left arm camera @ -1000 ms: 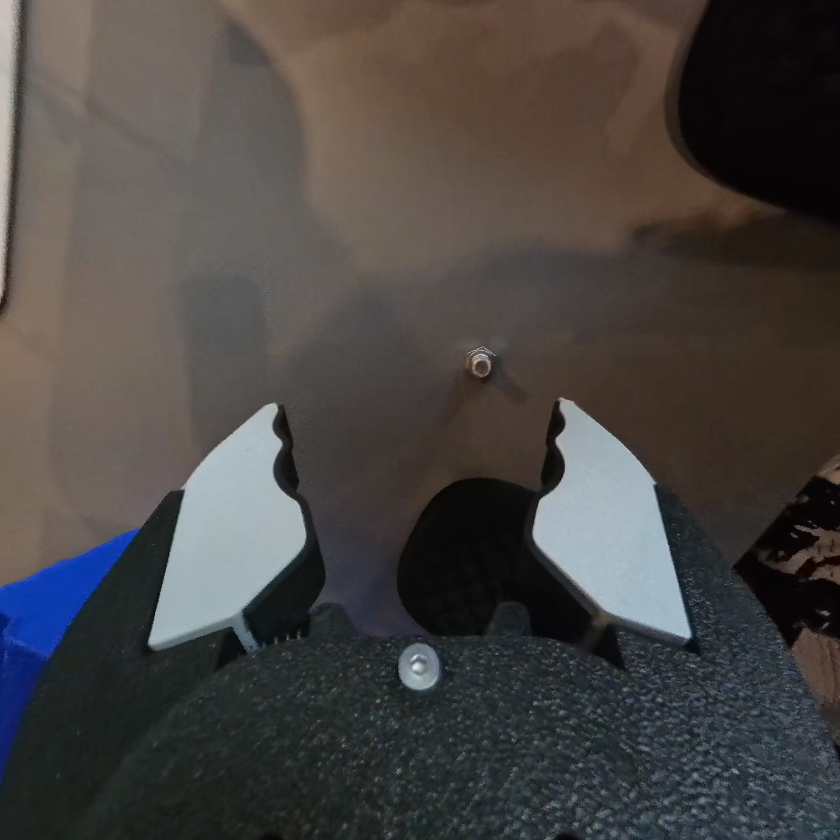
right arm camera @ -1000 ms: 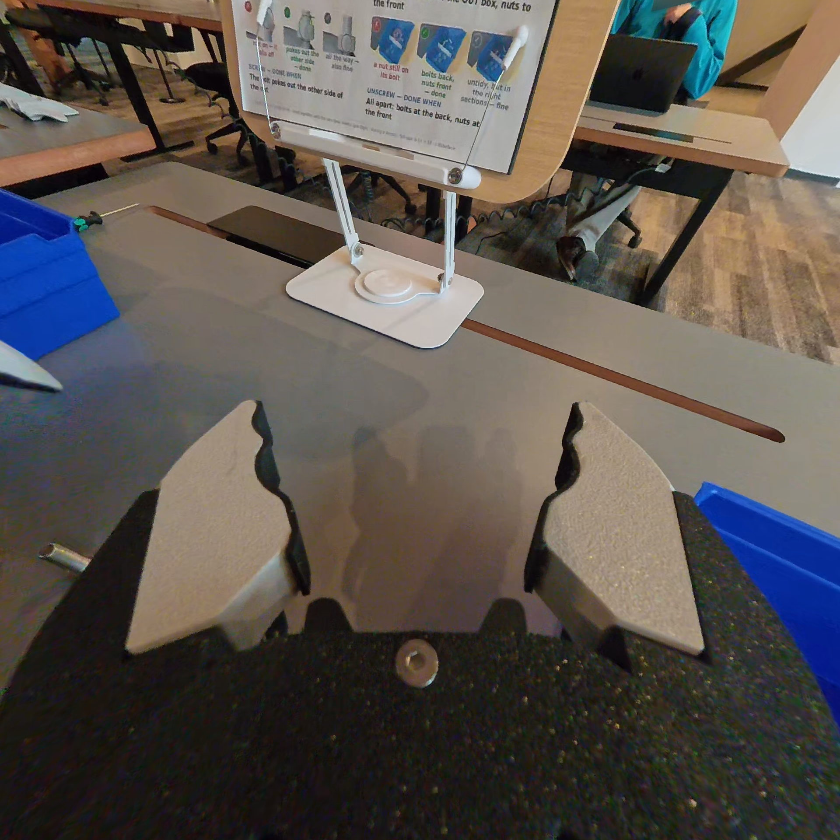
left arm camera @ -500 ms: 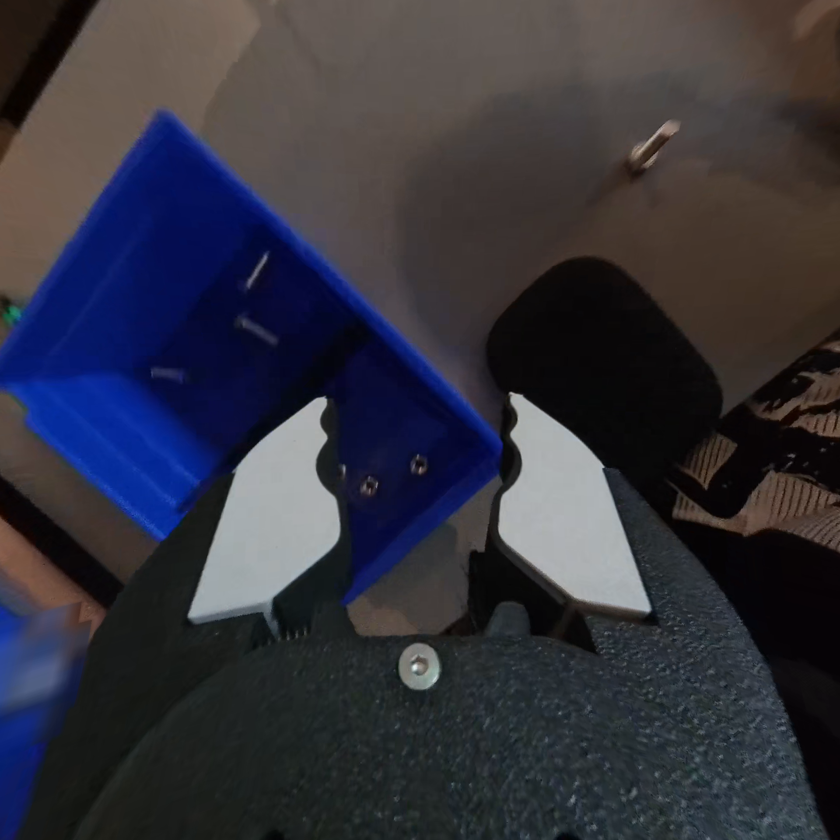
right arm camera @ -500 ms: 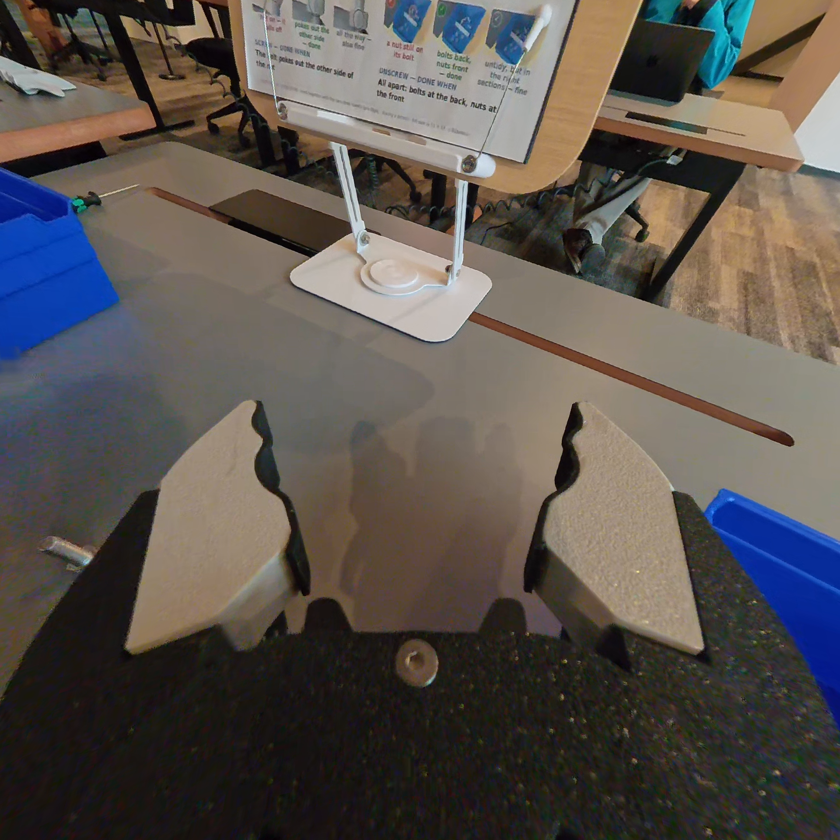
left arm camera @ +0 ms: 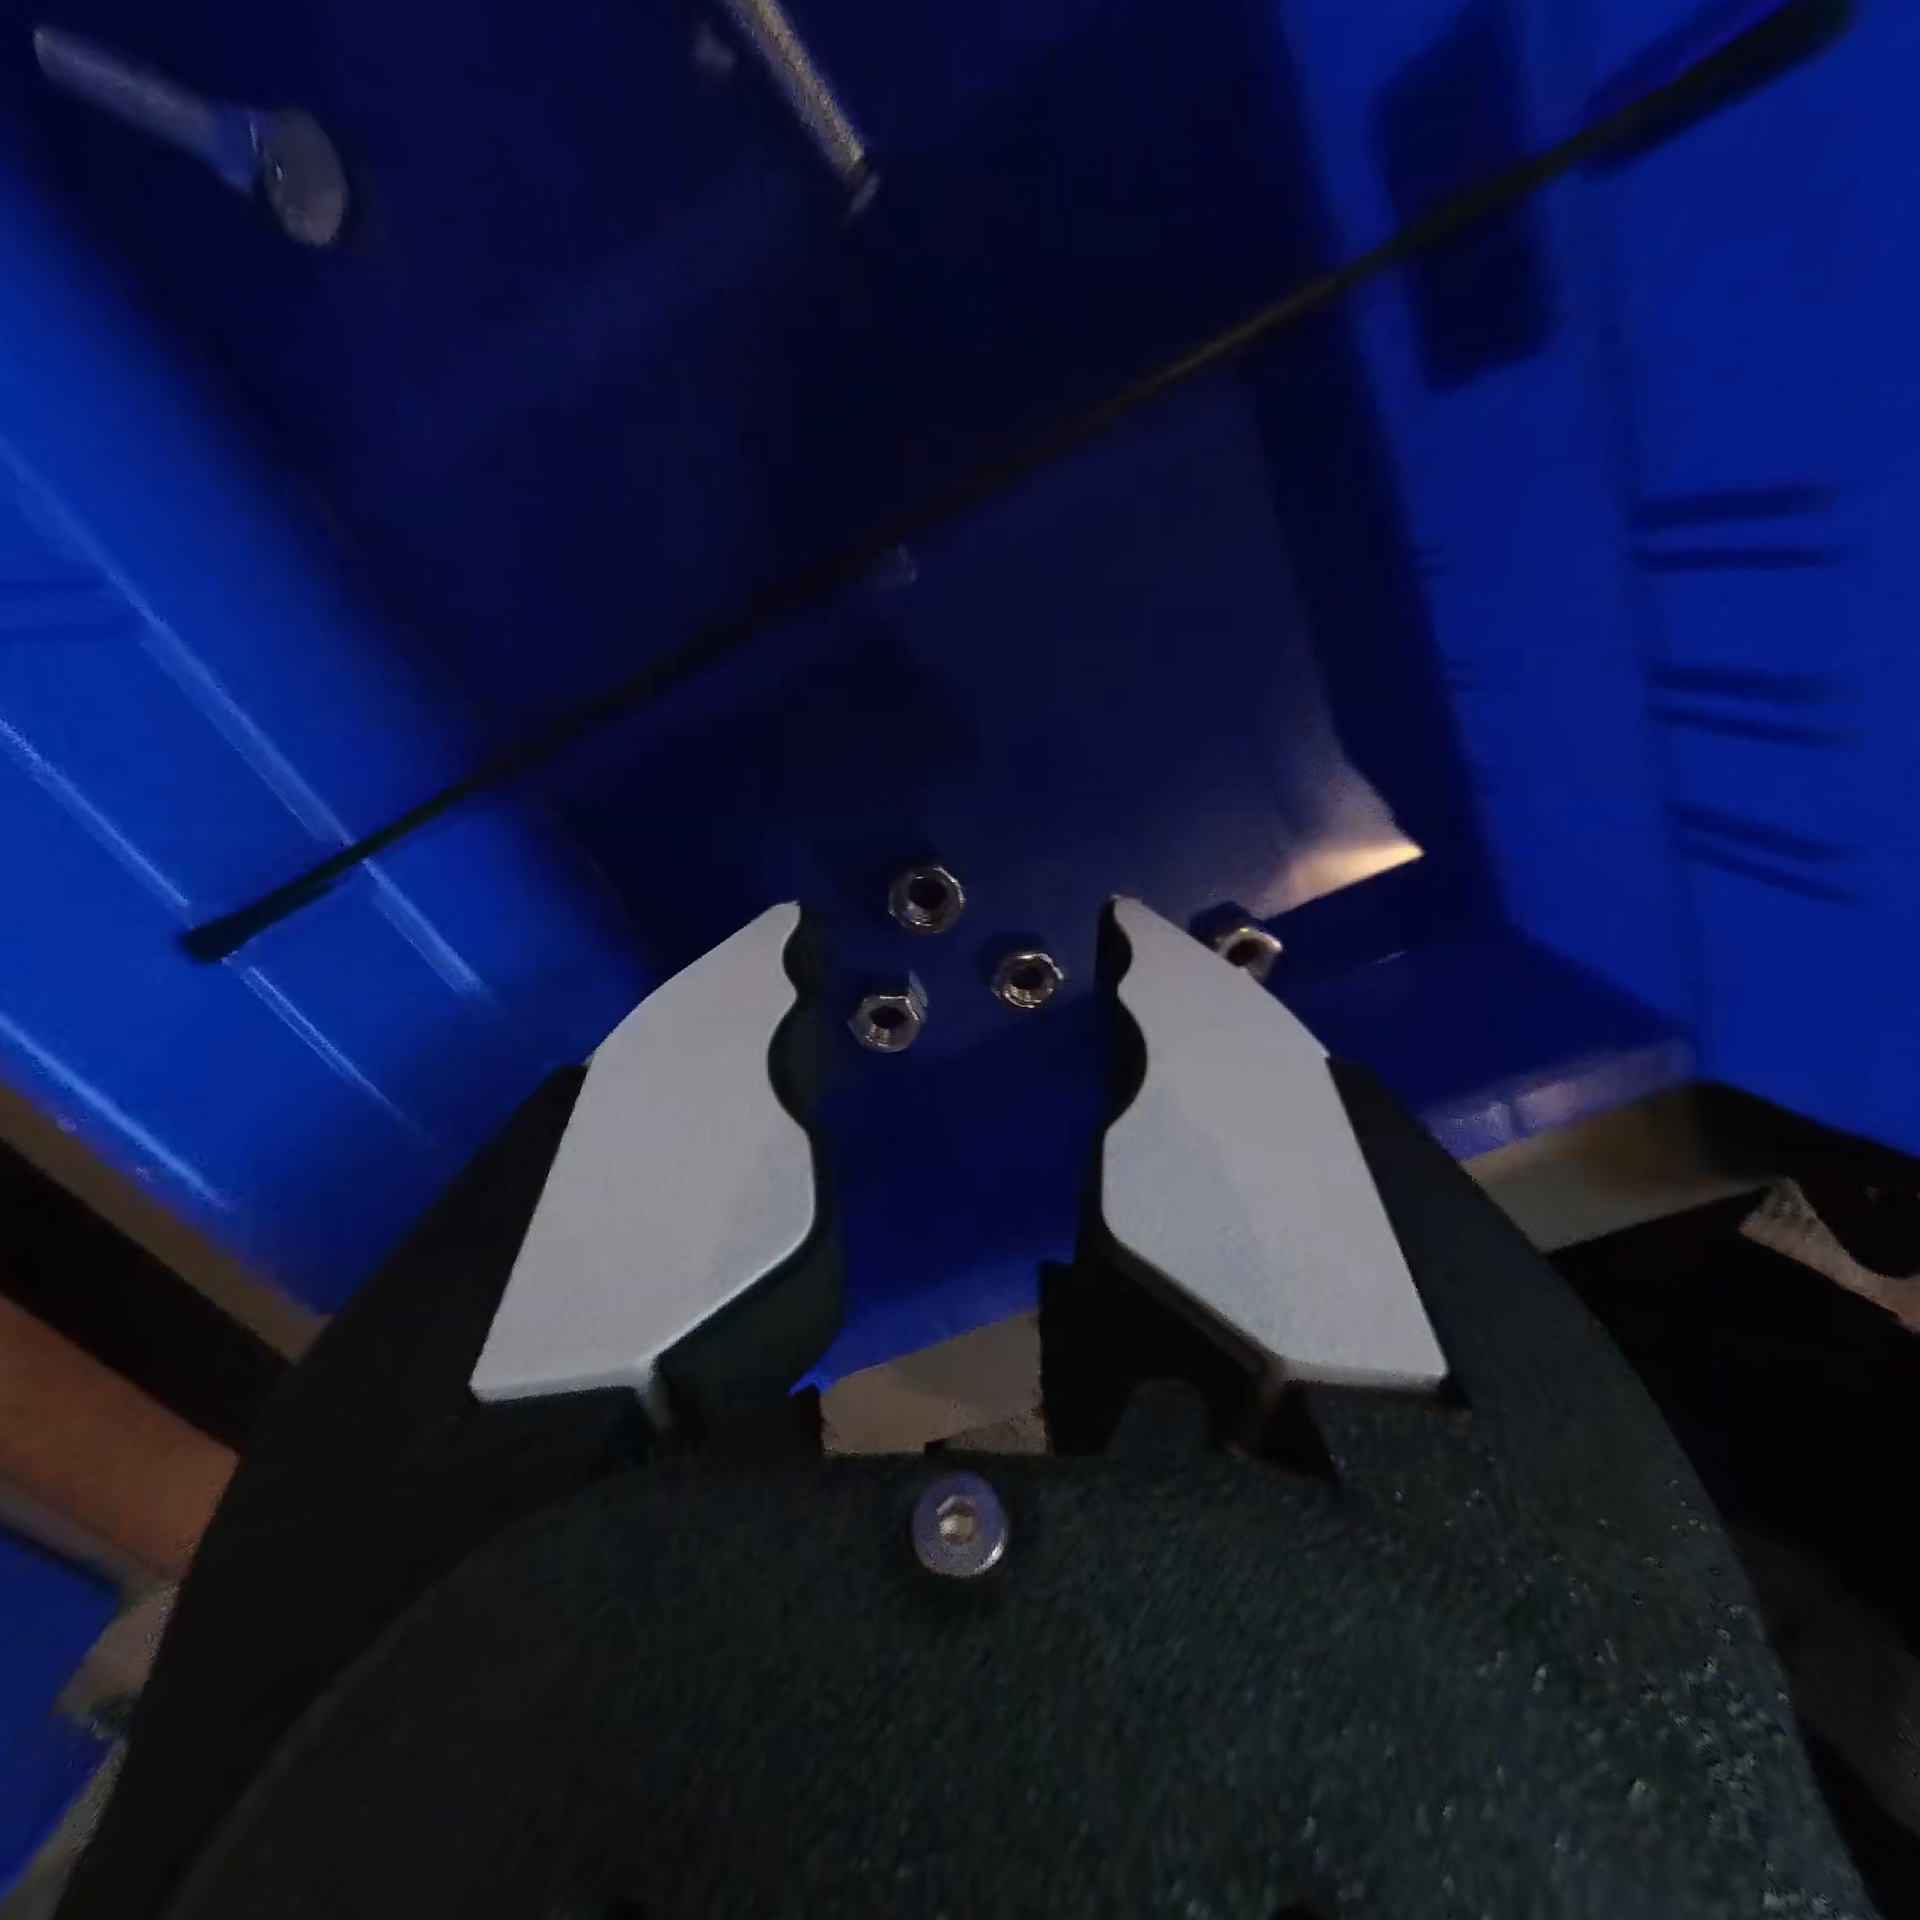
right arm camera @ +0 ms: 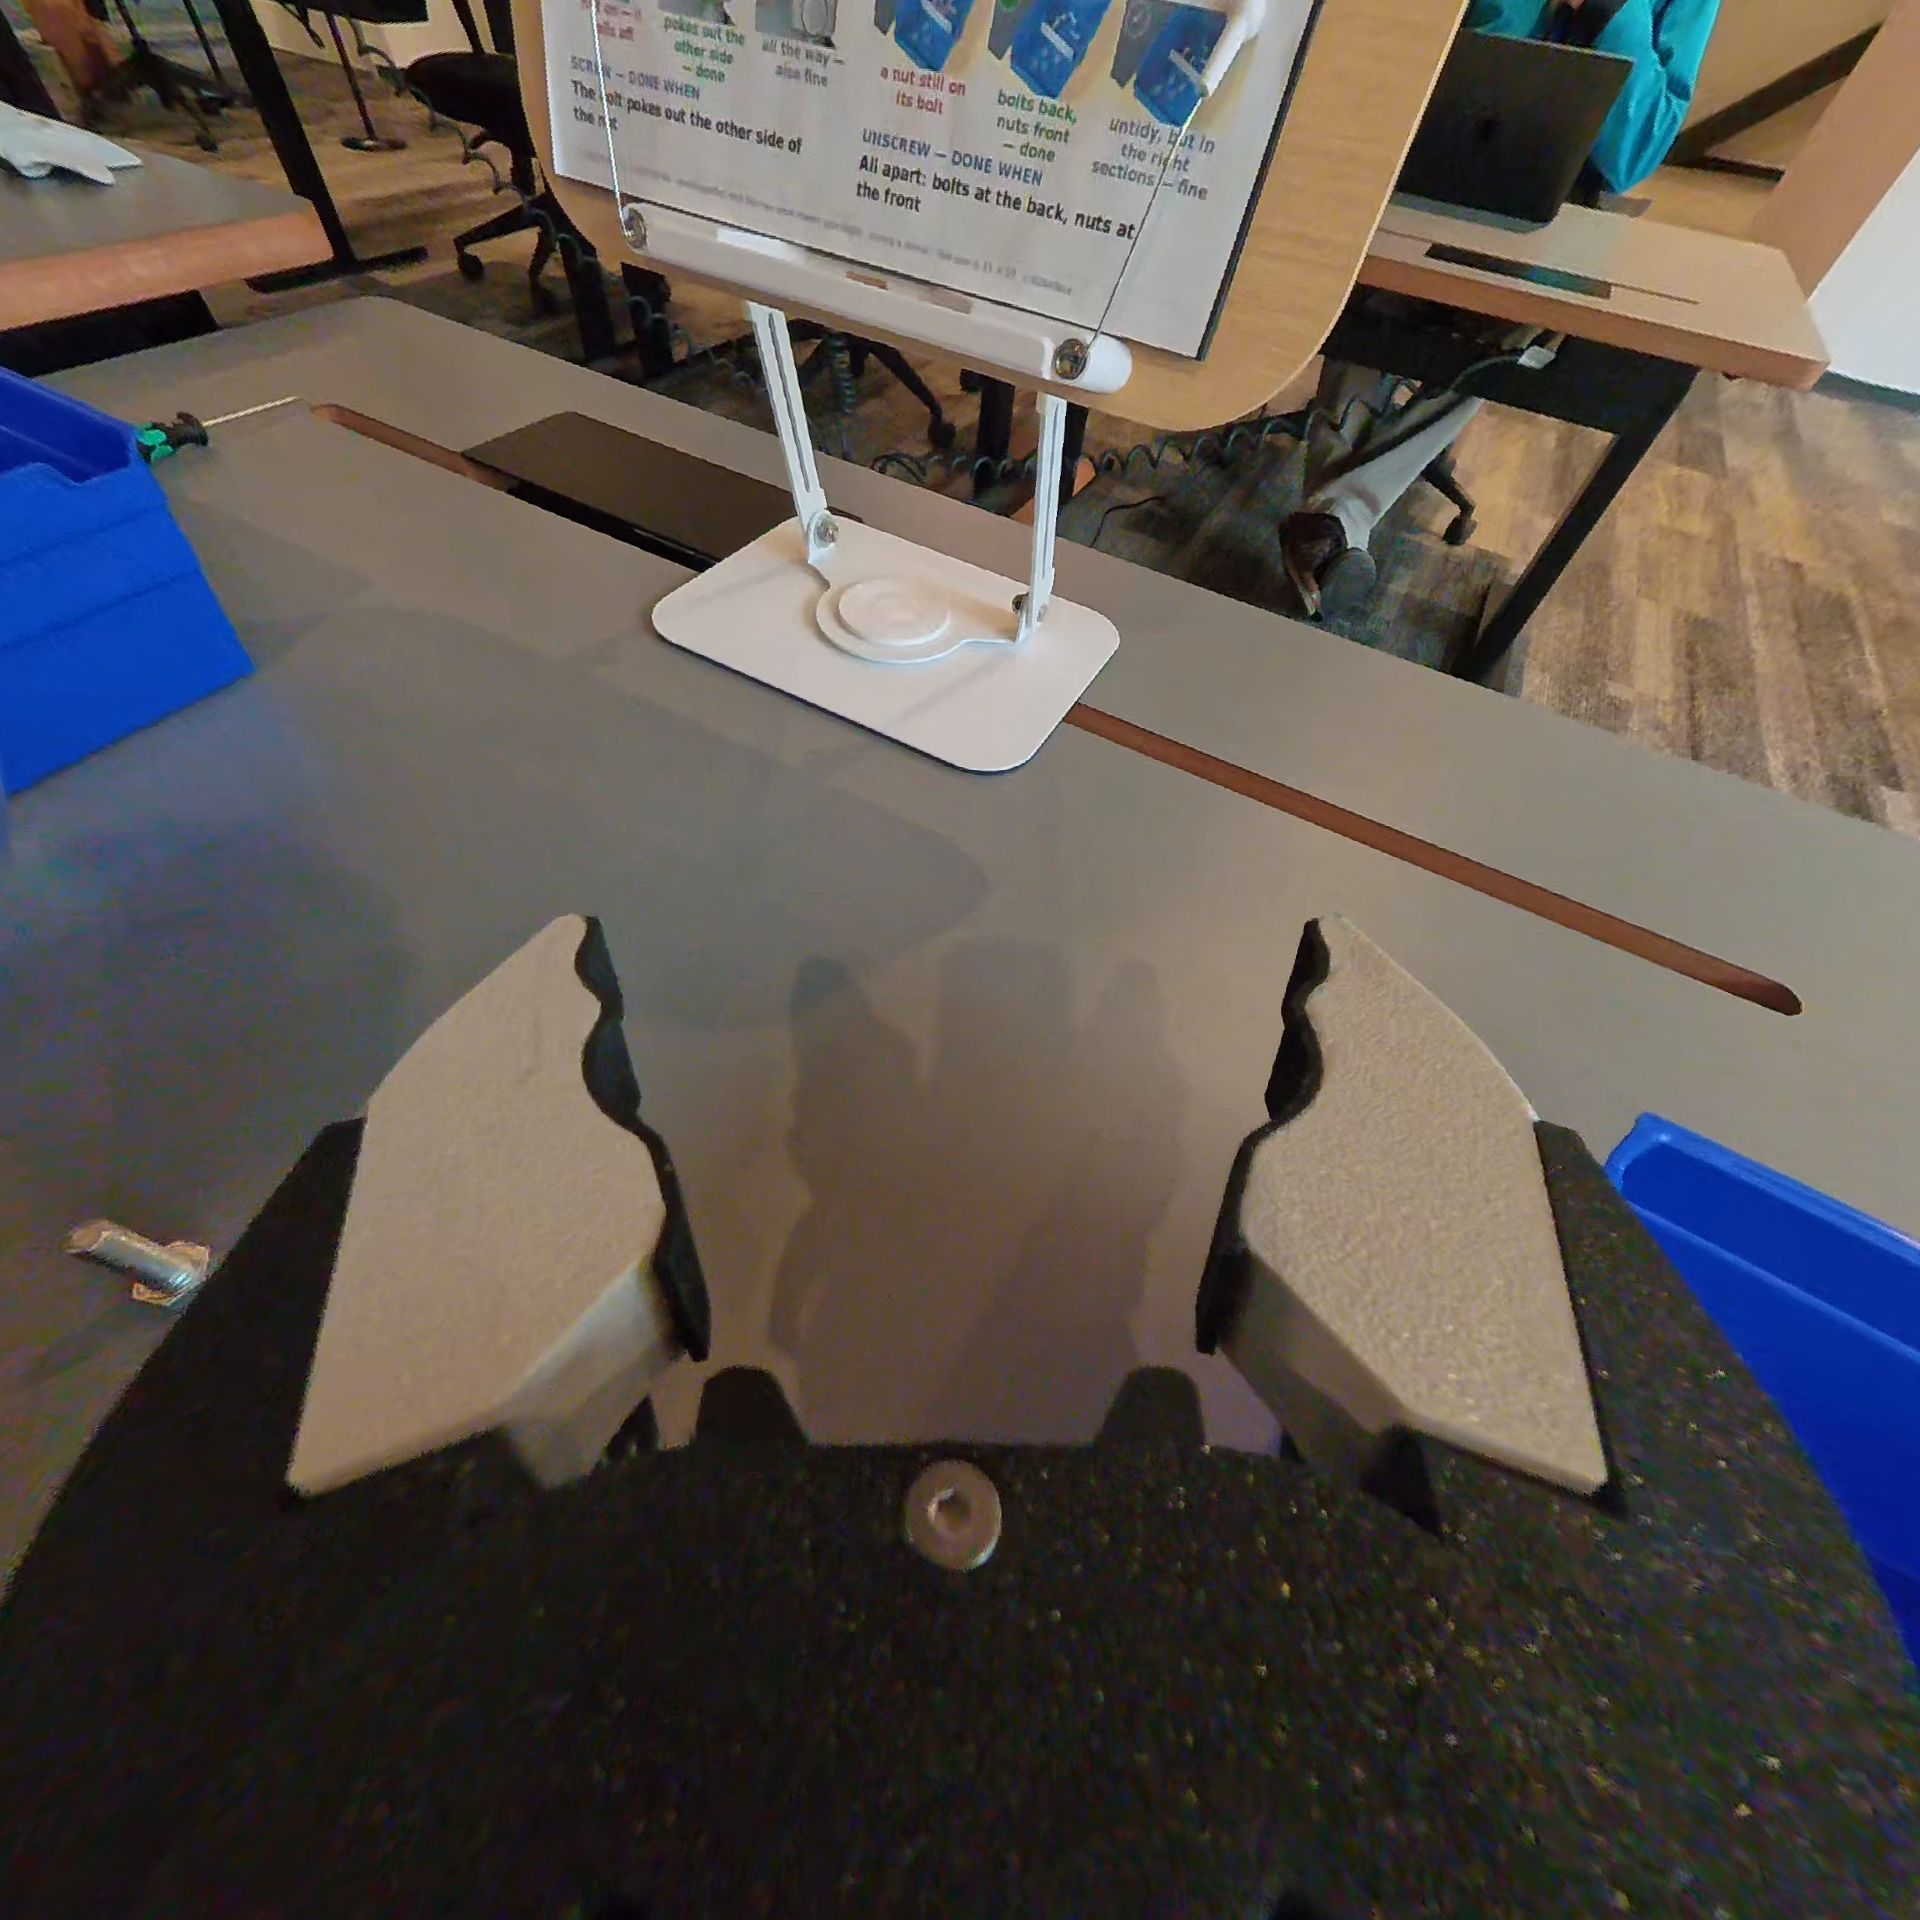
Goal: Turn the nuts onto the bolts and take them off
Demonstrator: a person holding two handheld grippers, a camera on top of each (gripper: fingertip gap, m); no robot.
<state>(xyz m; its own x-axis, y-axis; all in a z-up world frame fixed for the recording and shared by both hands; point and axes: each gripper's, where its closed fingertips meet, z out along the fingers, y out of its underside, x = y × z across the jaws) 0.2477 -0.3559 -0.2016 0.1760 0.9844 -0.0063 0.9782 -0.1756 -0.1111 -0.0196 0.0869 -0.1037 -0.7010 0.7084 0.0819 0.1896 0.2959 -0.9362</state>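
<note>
The left hand-held gripper [left arm camera: 956, 940] hangs open over four nuts [left arm camera: 925, 900] in a blue bin [left arm camera: 312, 675]. The right hand-held gripper [right arm camera: 951, 961] gapes empty above the desk [right arm camera: 1351, 748], facing a printed instruction sheet [right arm camera: 914, 114] on a white stand [right arm camera: 894, 644].

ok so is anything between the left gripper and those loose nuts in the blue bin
Nothing visible. The left gripper is open, inside the blue bin, and three nuts lie on the bin floor in the gap just past its fingers. A fourth nut sits beside the right-hand finger. The black divider lies farther back, out of the path.
</note>
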